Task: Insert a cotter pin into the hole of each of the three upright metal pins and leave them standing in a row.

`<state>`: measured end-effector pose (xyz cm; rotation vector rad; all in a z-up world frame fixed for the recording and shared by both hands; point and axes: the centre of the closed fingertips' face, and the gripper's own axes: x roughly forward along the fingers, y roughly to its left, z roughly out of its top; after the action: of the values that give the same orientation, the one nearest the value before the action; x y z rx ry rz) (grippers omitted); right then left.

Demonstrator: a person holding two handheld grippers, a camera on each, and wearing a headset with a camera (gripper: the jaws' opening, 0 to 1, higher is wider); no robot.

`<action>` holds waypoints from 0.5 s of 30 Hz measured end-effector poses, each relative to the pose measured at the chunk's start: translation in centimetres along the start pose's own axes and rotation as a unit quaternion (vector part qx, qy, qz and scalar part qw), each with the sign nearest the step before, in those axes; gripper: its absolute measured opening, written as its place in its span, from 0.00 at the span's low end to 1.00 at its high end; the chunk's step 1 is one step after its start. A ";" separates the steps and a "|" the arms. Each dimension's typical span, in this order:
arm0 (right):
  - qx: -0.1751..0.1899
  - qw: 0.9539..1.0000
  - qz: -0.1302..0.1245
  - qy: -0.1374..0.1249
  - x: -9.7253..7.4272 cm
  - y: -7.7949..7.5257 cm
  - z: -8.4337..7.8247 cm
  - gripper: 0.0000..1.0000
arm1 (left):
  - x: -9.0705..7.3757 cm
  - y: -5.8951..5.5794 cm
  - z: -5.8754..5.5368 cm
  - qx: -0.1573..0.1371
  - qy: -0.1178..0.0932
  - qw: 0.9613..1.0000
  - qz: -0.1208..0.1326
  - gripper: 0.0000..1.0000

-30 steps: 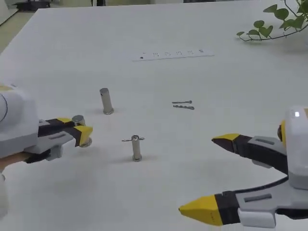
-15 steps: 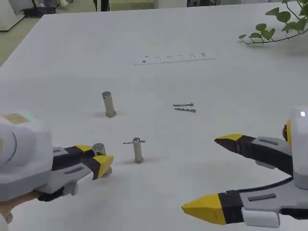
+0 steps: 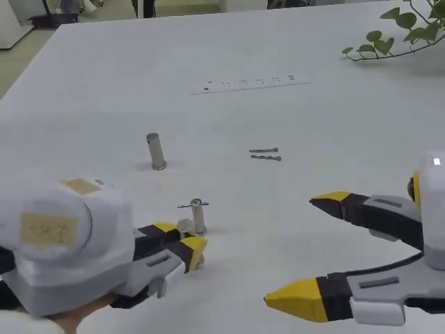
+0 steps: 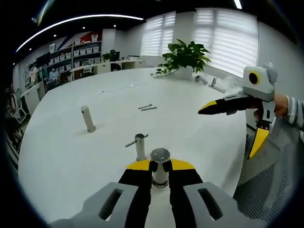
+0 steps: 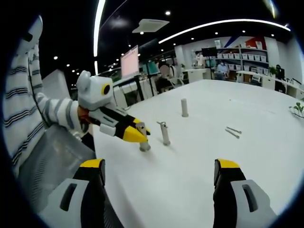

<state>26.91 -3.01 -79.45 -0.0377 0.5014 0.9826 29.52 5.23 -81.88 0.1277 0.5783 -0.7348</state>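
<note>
My left gripper (image 3: 184, 245) is shut on a bare metal pin (image 4: 160, 167), held upright with its base at the tabletop. Just behind it stands a second pin (image 3: 198, 216) with a cotter pin through its hole. A third, bare pin (image 3: 156, 151) stands farther back left. Two loose cotter pins (image 3: 265, 154) lie side by side right of centre. My right gripper (image 3: 290, 250) hovers open at the near right with nothing between its jaws. The right gripper view has the held pin (image 5: 144, 140), the pinned one (image 5: 165, 134) and the far one (image 5: 184, 108) in a loose line.
A white strip with dark marks (image 3: 252, 81) lies across the far middle of the white table (image 3: 334, 125). Leafy plant stems (image 3: 396, 35) reach in at the far right corner. A striped sleeve (image 5: 42, 109) shows behind the left gripper.
My left gripper has carried its pin from the left side rightward and nearer, ending close in front of the pin with the cotter. The right gripper has stayed open in place.
</note>
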 end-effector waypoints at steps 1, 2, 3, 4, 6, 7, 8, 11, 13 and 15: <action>0.000 1.000 0.000 0.000 0.0 0.0 0.0 0.96 | 0.2 -0.2 -0.1 0.002 0.003 1.000 0.000 0.11; -0.001 1.000 0.001 0.001 0.0 0.0 0.0 0.96 | 0.4 -0.3 -0.2 -0.002 0.004 1.000 0.001 0.11; -0.002 1.000 0.001 0.002 0.0 0.0 -0.1 0.96 | 0.5 -0.4 -0.3 -0.001 0.004 1.000 0.002 0.11; -0.003 1.000 0.002 0.002 0.0 0.1 -0.1 0.96 | 0.5 -0.5 -0.3 0.003 0.005 1.000 0.002 0.11; -0.002 1.000 0.003 0.001 0.0 0.1 -0.1 0.96 | 0.7 -0.6 -0.4 0.009 0.009 1.000 0.003 0.11; -0.001 1.000 0.002 0.001 0.0 0.0 -0.1 0.96 | 0.8 -0.6 -0.3 0.007 0.011 1.000 0.004 0.11; -0.001 1.000 0.002 0.002 0.0 0.0 -0.1 0.96 | 0.9 -0.5 -0.4 0.003 0.012 1.000 0.007 0.11; -0.001 1.000 0.002 0.004 0.0 0.0 -0.2 0.96 | 1.0 -0.1 -0.3 0.005 0.012 1.000 0.018 0.11; -0.002 1.000 0.004 0.005 0.0 0.0 -0.2 0.94 | 1.1 0.0 -0.2 0.009 0.011 1.000 0.021 0.11; -0.002 1.000 0.005 0.005 0.0 0.0 -0.2 0.94 | 1.2 0.0 -0.2 0.018 0.010 1.000 0.019 0.11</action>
<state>26.82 -3.06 -79.62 -0.0433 0.5092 0.9936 30.18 4.56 -82.67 0.1790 0.5810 -0.7069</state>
